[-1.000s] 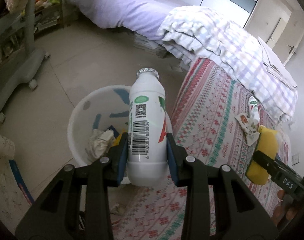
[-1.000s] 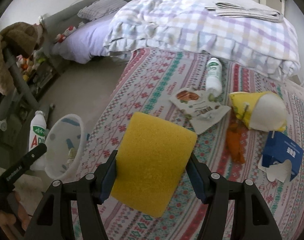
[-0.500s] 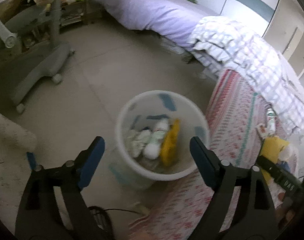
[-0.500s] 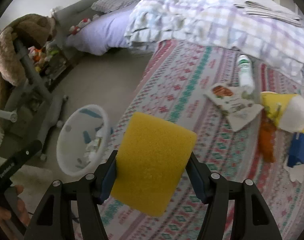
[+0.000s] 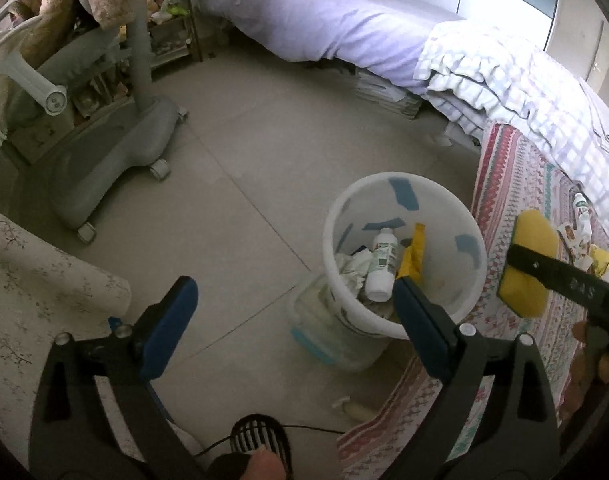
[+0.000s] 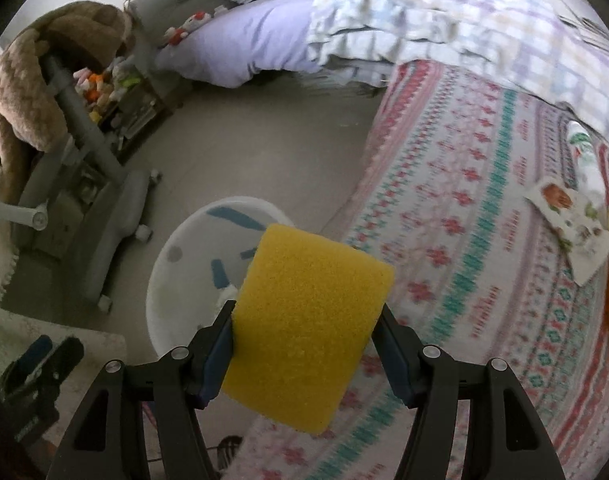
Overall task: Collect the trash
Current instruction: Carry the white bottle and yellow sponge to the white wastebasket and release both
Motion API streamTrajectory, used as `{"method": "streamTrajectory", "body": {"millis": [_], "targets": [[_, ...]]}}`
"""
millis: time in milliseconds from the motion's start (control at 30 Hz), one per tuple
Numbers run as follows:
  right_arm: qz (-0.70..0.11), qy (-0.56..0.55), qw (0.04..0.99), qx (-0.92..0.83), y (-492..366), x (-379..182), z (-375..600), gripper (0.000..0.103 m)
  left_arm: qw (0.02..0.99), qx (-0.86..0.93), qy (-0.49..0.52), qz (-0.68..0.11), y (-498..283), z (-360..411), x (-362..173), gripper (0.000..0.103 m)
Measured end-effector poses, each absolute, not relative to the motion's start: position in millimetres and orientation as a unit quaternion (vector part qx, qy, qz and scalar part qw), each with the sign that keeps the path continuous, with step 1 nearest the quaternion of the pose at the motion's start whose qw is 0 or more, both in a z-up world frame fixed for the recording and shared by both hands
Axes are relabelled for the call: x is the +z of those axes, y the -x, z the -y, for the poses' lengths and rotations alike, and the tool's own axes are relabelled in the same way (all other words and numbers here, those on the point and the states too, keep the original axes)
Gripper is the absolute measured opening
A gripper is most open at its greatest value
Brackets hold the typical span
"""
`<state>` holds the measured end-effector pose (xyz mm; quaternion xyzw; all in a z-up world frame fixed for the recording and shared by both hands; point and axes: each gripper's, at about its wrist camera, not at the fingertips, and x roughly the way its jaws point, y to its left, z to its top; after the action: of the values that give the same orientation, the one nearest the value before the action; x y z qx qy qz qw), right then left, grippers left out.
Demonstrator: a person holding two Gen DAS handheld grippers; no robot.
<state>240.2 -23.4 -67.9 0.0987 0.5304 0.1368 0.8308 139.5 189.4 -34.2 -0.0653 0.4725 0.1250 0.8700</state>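
Note:
A white trash bin (image 5: 444,208) stands on the floor by the patterned bedspread (image 5: 516,200). In it lie a white bottle (image 5: 381,266), crumpled paper and a yellow wrapper. My left gripper (image 5: 292,322) is open and empty, above the floor just left of the bin. My right gripper (image 6: 306,346) is shut on a yellow sponge (image 6: 308,320) and holds it above the bin's (image 6: 184,248) right edge; the sponge also shows in the left wrist view (image 5: 530,260). On the bedspread (image 6: 484,240) lie a snack wrapper (image 6: 572,224) and another bottle (image 6: 584,152).
A grey wheeled stand (image 5: 116,152) stands on the floor to the left. A purple bed (image 5: 336,24) and a checked quilt (image 5: 524,88) lie beyond. A floral cushion (image 5: 36,280) is at the near left. A small black device with a cord (image 5: 258,436) lies on the floor.
My left gripper opened and dropped the white bottle into the bin, then drew back to the left. My right gripper carried the sponge left, over the bin's edge.

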Motion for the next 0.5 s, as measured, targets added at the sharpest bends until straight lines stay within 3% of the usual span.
{"method": "streamTrajectory", "body": {"millis": [267, 400, 500], "targets": [[-0.520, -0.094, 0.834, 0.156, -254, -59, -10, 0.068, 0.867, 0.129, 0.076, -0.475, -136, -203, -36, 0.098], [-0.506, -0.106, 0.837, 0.180, -257, -49, -17, 0.081, 0.867, 0.124, 0.081, -0.476, -134, -204, -36, 0.098], [-0.503, -0.102, 0.839, 0.184, -255, -45, -19, 0.082, 0.867, 0.121, 0.083, -0.476, -133, -204, -36, 0.098]]}}
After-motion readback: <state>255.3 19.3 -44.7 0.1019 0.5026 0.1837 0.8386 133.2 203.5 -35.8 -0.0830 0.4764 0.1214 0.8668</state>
